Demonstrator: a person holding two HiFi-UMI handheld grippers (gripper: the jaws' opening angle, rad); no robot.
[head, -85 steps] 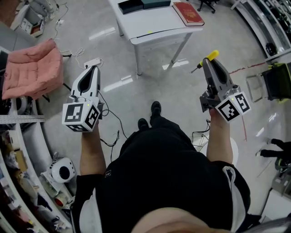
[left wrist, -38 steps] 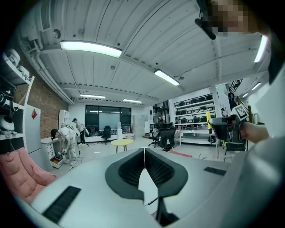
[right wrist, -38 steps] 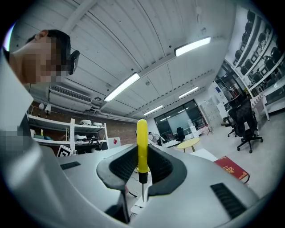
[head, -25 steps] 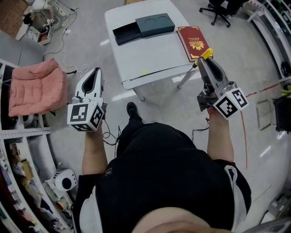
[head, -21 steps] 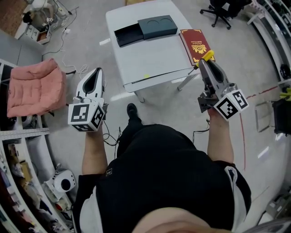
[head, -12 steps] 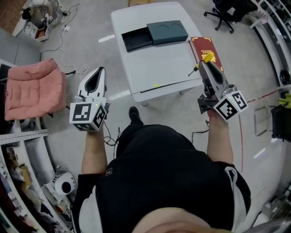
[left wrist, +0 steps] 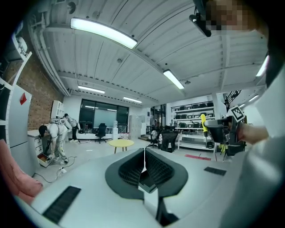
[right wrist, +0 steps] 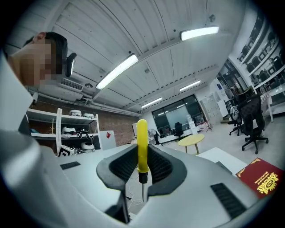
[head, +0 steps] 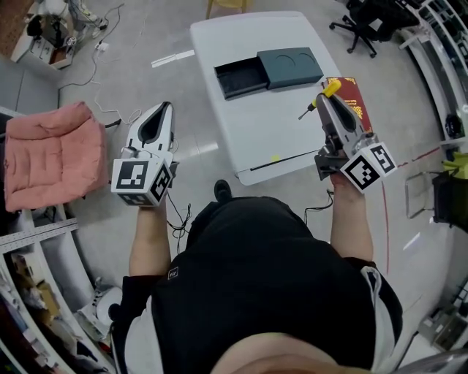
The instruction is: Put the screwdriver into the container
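Note:
My right gripper (head: 327, 100) is shut on a yellow-handled screwdriver (head: 325, 91), held over the right edge of the white table (head: 252, 135). In the right gripper view the screwdriver (right wrist: 141, 149) stands upright between the jaws, its metal tip pointing down. The dark container (head: 241, 78) lies open on the far part of the table, with its teal lid (head: 291, 66) beside it on the right. My left gripper (head: 164, 109) hangs over the floor left of the table. Its jaws are shut with nothing between them (left wrist: 143, 165).
A red book (head: 356, 101) lies on the table's right edge, partly under my right gripper. A pink cushion (head: 45, 152) sits on the floor at the left, cables (head: 110, 124) trail near it, and an office chair (head: 369, 14) stands at the far right.
The person has walked up to the table, which has come nearer and shifted right in view. The right gripper with the screwdriver has gone from over the floor to over the table's right edge.

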